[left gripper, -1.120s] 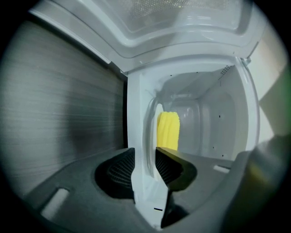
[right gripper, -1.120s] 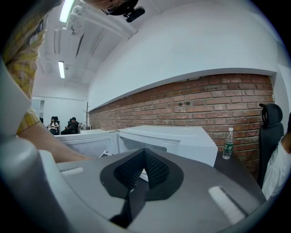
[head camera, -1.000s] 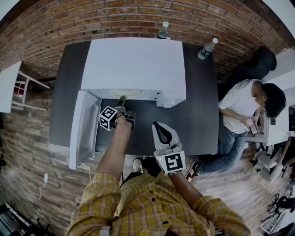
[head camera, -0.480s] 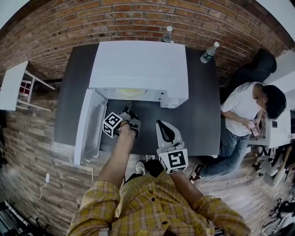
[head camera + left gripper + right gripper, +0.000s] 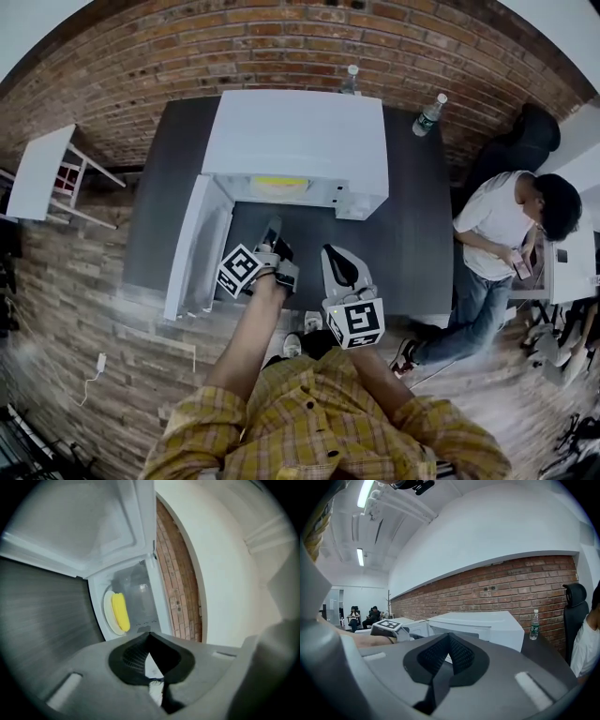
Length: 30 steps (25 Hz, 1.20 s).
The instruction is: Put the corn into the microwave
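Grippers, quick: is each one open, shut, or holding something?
Left gripper: shut, holding nothing; the corn lies inside the microwave.
Right gripper: shut, holding nothing.

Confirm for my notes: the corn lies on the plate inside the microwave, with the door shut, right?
No. The door stands open, as the head view shows. The corn does lie on the plate inside the microwave.

We note red brick wall (image 5: 281, 37) behind dark table (image 5: 412, 234); two water bottles (image 5: 428, 112) at table's far edge. Black chair (image 5: 530, 131) right, white side table (image 5: 37, 173) left. We see strip lights (image 5: 365, 491) overhead.
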Available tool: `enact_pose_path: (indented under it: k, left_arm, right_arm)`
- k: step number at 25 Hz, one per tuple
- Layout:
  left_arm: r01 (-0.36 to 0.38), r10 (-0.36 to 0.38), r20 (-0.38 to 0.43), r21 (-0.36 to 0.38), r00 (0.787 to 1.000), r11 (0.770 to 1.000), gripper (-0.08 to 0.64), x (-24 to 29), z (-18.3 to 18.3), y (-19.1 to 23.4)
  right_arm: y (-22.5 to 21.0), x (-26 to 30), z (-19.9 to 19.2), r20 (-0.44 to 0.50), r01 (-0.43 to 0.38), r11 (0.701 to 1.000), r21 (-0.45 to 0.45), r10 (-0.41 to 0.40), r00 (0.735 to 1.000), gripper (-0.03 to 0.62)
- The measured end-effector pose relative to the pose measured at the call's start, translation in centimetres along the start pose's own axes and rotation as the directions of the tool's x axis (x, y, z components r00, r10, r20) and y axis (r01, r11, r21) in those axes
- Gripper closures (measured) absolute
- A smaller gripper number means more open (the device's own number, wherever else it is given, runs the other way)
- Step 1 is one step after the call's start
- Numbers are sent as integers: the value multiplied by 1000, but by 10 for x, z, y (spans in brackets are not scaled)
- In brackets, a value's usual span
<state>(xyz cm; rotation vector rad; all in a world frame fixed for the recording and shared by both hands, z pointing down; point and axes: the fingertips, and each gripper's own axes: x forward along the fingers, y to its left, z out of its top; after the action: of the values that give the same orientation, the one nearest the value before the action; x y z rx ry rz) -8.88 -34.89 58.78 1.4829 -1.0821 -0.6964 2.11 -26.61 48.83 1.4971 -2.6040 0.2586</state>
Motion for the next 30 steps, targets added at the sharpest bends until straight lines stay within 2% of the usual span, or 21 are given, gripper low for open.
enact_pose_path:
  k: [4,7,10,12,16,19,21,23,27,30]
  left_arm:
    - [28,-28,-13,35,1000,999,560,-26,-7,-21]
    - [42,-39,-27,117,999,992,561,-43,-11,-36]
    - [66,-60,-36,223,998,973,563,-59,-12,-54]
    - [77,-66,-45,316,997,946,563,-70,-12,-66]
    - [89,-70,-57,520,996,850,564,-93,-17,-94]
    - [83,-68,-49,622,997,779,563,-107,-24,-107]
    - [74,-57,-49,690,997,720,563,-114,-30,-112]
    - [59,-42,-42,756,998,651,563,-120,-34,-118]
    - [20,-42,3,842,999,539,563,-132,-34,-128]
    - [-8,-46,35,873,998,488,563,-138,-31,-134]
  right_arm:
    - [9,-8,4,7,-3,1000,15,2,1000,589]
    - [14,-13,8,14,-2,1000,20,2,1000,591]
    - [20,-18,11,19,-3,1000,17,2,1000,591]
    - [25,-20,14,25,-3,1000,17,3,1000,591]
    - [32,-26,21,40,-11,1000,18,11,999,591]
    - [34,-33,25,51,-14,1000,21,13,999,591]
    - [35,-38,28,60,-13,1000,20,11,998,591]
    - [36,-41,31,68,-11,1000,18,10,998,591]
    - [38,-45,33,75,-10,1000,25,8,997,591]
    - [39,-47,35,83,-9,1000,25,7,997,591]
